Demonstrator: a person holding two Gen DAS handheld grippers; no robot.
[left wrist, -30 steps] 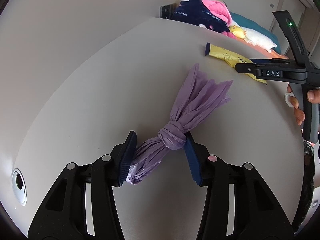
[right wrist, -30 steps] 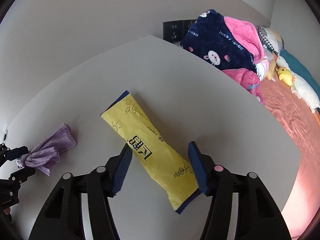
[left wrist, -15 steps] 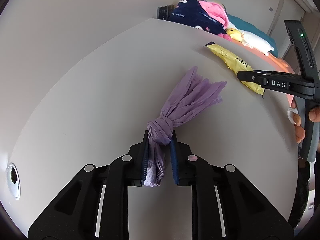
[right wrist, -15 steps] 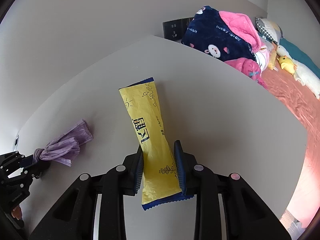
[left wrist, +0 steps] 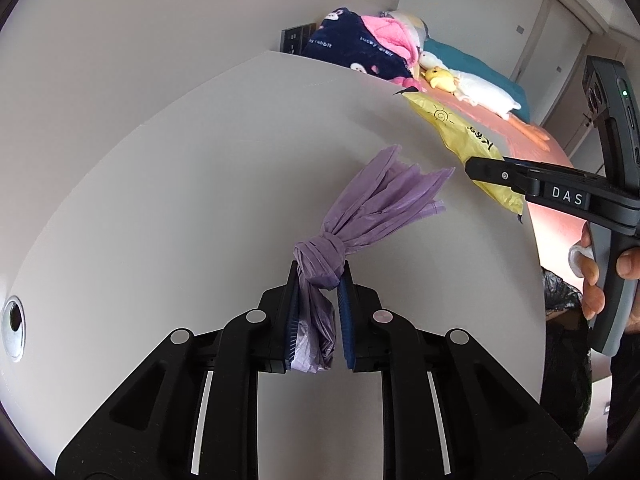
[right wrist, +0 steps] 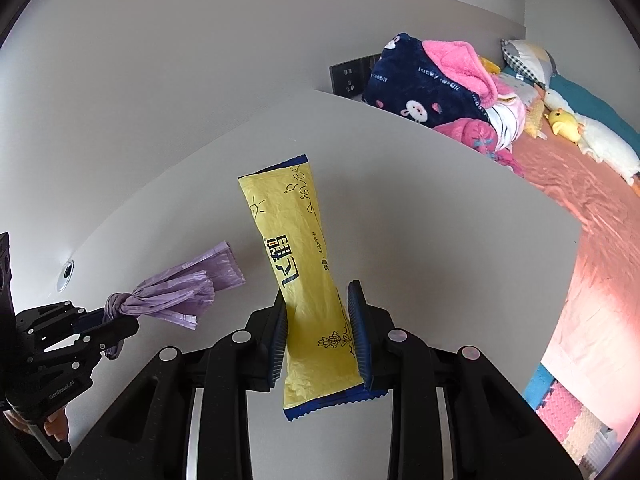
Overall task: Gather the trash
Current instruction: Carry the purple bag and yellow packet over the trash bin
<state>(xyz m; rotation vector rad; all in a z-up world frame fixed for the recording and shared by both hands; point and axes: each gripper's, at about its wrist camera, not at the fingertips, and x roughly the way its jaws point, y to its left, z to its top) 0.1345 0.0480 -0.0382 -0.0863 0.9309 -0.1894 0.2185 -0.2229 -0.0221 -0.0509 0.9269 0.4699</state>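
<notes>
**Ana:** What do you have on the left wrist camera?

**Me:** My left gripper (left wrist: 318, 300) is clamped on the knotted purple plastic bag (left wrist: 352, 220). The pads pinch it just below the knot, with the tail hanging down between them and the loose end fanning out ahead over the white table (left wrist: 160, 200). Off to the right I see my right gripper (left wrist: 486, 170) side-on, a hand (left wrist: 600, 276) around its grey handle, and the yellow wrapper (left wrist: 460, 132) sticking out beyond its tips. Past the table's far edge there is a bed with a pink cover (left wrist: 548, 148), a navy and pink blanket (left wrist: 360, 56) and a yellow plush toy (left wrist: 440, 78).

**Ana:** And the right wrist camera?

**Me:** There the right gripper (right wrist: 318, 320) is closed on the yellow wrapper (right wrist: 296, 260). Both blue pads press its lower part, its blue-edged bottom end hangs below them, and its top tilts away above the table (right wrist: 440, 220), clear of the surface as far as I can tell. At the left edge the left gripper (right wrist: 106, 326) holds the purple bag (right wrist: 176, 292) by the knot, the bag well apart from the wrapper. A round hole (right wrist: 66, 274) sits in the tabletop behind it.
</notes>
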